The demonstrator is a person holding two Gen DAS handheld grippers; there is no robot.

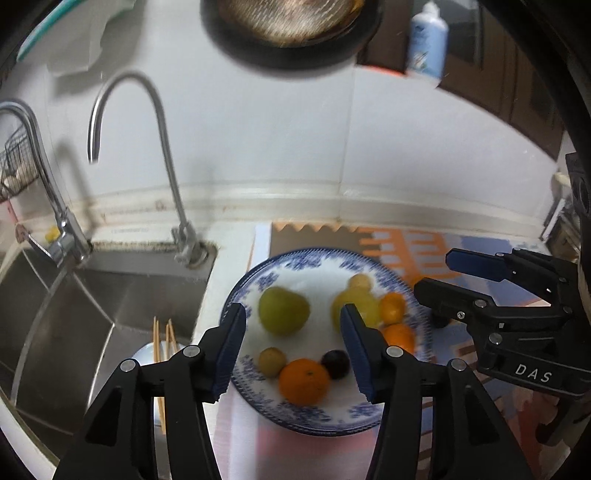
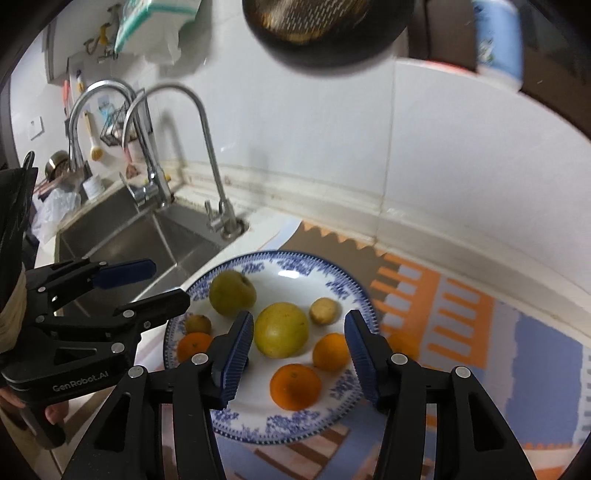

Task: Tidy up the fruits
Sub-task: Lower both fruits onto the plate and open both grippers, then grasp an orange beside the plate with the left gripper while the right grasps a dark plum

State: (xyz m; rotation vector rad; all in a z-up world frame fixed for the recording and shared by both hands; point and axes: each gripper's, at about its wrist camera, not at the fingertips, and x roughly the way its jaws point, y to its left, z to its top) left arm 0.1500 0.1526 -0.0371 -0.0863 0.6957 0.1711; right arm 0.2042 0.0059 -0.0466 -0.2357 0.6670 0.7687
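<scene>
A blue-and-white plate (image 1: 295, 264) (image 2: 258, 260) sits on a patterned mat by the sink. It holds a green fruit (image 1: 282, 310) (image 2: 232, 292), a yellow fruit (image 1: 356, 306) (image 2: 281, 328), several oranges (image 1: 303, 381) (image 2: 294, 386), small brownish fruits (image 1: 271, 361) (image 2: 324, 311) and a dark plum (image 1: 335, 363). My left gripper (image 1: 293, 325) is open and empty above the plate's near left side. My right gripper (image 2: 300, 330) is open and empty, hovering over the yellow fruit. Each gripper shows in the other's view, the right (image 1: 436, 271) and the left (image 2: 168, 282).
A steel sink (image 1: 74, 306) (image 2: 140, 240) lies left of the plate, with two faucets (image 1: 162, 147) (image 2: 207, 147) and chopsticks over a bowl (image 1: 162, 343). The tiled wall rises behind. A pan (image 1: 291, 29) and a bottle (image 1: 428, 40) hang overhead.
</scene>
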